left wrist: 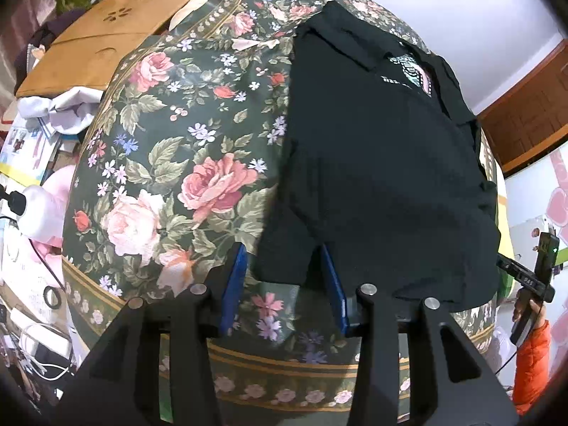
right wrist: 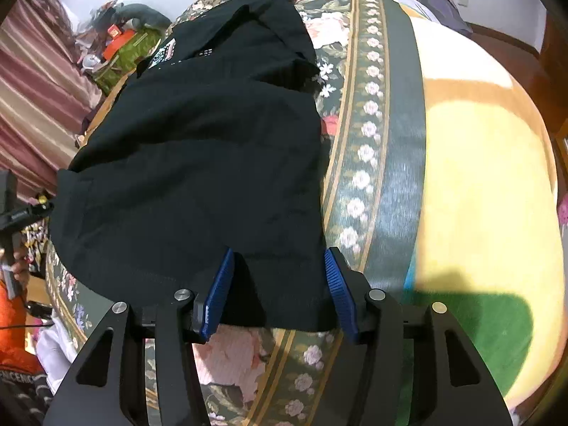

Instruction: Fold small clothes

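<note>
A black shirt (left wrist: 372,177) with a small printed logo (left wrist: 413,72) lies spread on a dark green floral cloth (left wrist: 170,149). My left gripper (left wrist: 284,266) is open, its blue pads (left wrist: 234,284) straddling the shirt's near left hem corner. In the right wrist view the same black shirt (right wrist: 198,163) fills the left half of the frame. My right gripper (right wrist: 278,269) is open, its blue pads (right wrist: 220,287) on either side of the shirt's near right hem corner. Whether the pads touch the fabric is unclear.
A cardboard box (left wrist: 106,35) and cluttered papers and cables (left wrist: 32,163) lie to the left. A yellow, tan and green blanket (right wrist: 479,177) lies right of the floral cloth (right wrist: 372,142). The other gripper and an orange sleeve (left wrist: 532,355) show at the right edge.
</note>
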